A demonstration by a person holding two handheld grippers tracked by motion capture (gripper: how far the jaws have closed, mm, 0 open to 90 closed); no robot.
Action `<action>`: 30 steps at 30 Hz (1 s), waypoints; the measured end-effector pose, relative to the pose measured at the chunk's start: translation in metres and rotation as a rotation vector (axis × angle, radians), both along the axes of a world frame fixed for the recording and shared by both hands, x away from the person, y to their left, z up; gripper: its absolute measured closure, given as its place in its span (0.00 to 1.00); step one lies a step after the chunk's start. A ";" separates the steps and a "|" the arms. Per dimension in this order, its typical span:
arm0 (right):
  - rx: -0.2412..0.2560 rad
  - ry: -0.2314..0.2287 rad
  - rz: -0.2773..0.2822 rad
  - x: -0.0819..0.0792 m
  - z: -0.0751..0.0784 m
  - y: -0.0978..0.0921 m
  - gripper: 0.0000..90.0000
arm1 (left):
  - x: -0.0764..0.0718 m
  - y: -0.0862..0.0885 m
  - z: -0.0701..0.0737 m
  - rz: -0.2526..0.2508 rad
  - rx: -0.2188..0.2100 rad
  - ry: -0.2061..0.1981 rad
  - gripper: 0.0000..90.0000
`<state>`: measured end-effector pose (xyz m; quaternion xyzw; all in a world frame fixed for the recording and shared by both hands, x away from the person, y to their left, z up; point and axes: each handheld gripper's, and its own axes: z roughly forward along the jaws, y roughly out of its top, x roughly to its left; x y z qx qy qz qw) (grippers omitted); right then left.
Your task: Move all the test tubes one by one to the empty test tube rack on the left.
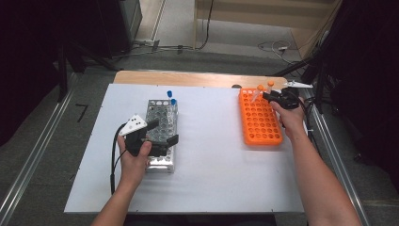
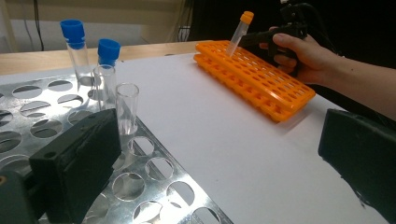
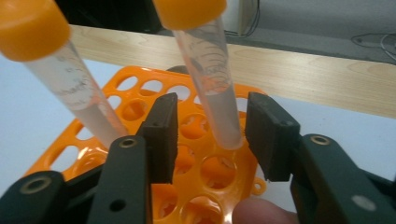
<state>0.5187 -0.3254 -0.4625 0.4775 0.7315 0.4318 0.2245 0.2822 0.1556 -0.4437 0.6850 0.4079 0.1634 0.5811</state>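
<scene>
An orange tube rack (image 1: pixel 261 125) lies at the table's right. Two clear tubes with orange caps, one (image 1: pixel 260 89) and another (image 1: pixel 270 84), lean at its far end. My right gripper (image 1: pixel 272 97) is open there. In the right gripper view its jaws flank one orange-capped tube (image 3: pixel 217 102) whose tip sits at a hole, with small gaps on both sides; the second tube (image 3: pixel 70 79) leans to the left. My left gripper (image 1: pixel 164 132) hovers open over a metal rack (image 1: pixel 162 162) and holds nothing. That metal rack (image 2: pixel 56 121) carries two blue-capped tubes (image 2: pixel 74 46) and open glass tubes (image 2: pixel 127 109).
A white sheet (image 1: pixel 211 155) covers the wooden table. The wooden far edge (image 1: pixel 188 77) runs behind both racks. Metal rails (image 1: pixel 329 150) border the table on each side, and cables (image 1: pixel 277 46) lie on the floor beyond.
</scene>
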 end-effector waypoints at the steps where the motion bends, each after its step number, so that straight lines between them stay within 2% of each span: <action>1: -0.005 -0.001 -0.003 0.001 -0.001 0.000 0.61 | 0.000 0.000 0.000 0.000 0.000 0.000 0.00; 5: -0.009 -0.007 -0.023 0.002 -0.005 0.001 0.71 | 0.000 0.000 0.000 -0.001 -0.001 0.001 0.00; 9: -0.033 -0.022 -0.054 0.002 -0.005 0.003 0.79 | 0.000 0.000 0.000 -0.001 -0.001 0.002 0.00; 10: -0.038 -0.026 -0.060 0.002 -0.005 0.002 0.80 | 0.000 0.000 0.000 0.000 -0.001 0.001 0.00; 12: -0.007 -0.034 -0.055 0.001 -0.002 -0.001 0.80 | 0.000 0.000 0.000 -0.001 -0.001 0.002 0.00; 19: 0.016 -0.080 -0.064 -0.010 0.014 -0.003 0.81 | 0.000 0.000 0.000 -0.001 -0.001 0.002 0.00; 25: 0.040 -0.095 -0.023 -0.027 0.027 -0.001 0.81 | 0.000 -0.001 0.000 0.000 0.001 0.000 0.00; 30: 0.043 -0.089 0.008 -0.045 0.026 0.002 0.81 | 0.000 -0.001 0.000 -0.001 0.004 -0.003 0.00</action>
